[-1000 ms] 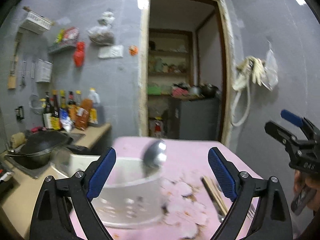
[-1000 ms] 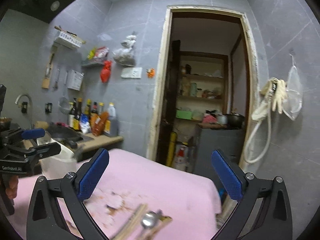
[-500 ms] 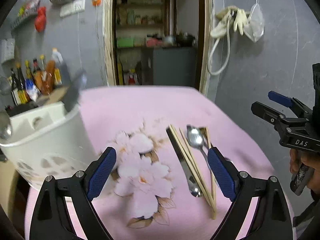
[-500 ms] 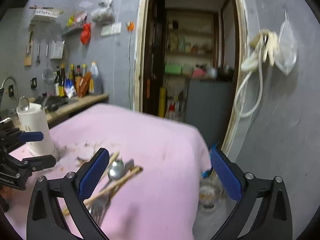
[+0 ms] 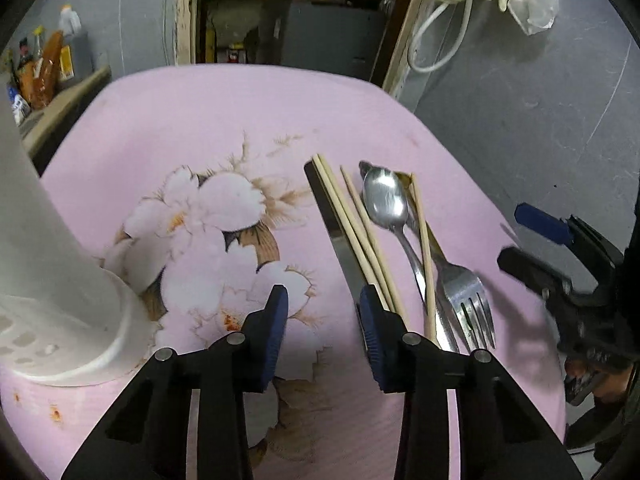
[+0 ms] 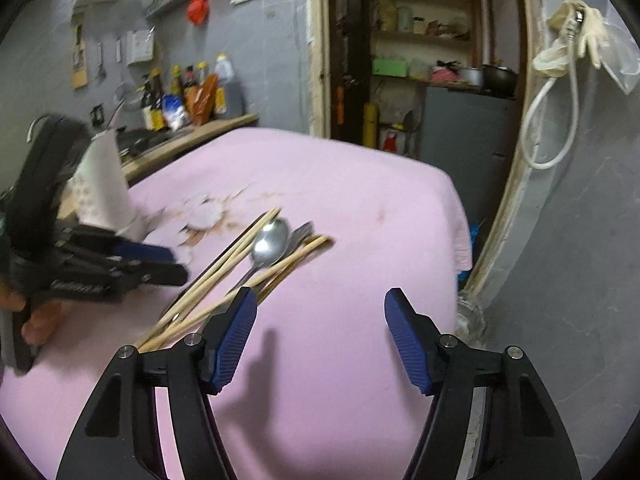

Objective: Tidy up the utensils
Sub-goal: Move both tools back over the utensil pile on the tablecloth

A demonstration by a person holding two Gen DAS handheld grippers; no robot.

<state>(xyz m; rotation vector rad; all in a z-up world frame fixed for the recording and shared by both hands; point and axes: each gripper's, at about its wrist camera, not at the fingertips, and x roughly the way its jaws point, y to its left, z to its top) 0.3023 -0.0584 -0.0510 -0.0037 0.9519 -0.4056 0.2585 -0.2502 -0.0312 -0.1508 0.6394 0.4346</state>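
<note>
**Now both grippers close over the utensil pile**

Left of the pile, the white holder (image 5: 60,300) stands on the pink tablecloth (image 5: 240,120). The left gripper (image 5: 322,300) is narrow and closing, empty, its right pad beside the knife (image 5: 340,240). The pile itself holds chopsticks (image 5: 360,236), 1 spoon (image 5: 386,200) and 1 fork (image 5: 466,300). Right of the pile, the right gripper (image 6: 320,308) is fairly wide, closing on nothing.

Ahead of me a pink flowered cloth (image 5: 224,128) covers the worktop. Bottles (image 6: 180,96) line the counter by the grey wall, a white hose (image 6: 556,120) and gloves (image 6: 576,36) hang beside the open doorway (image 6: 424,52).
</note>
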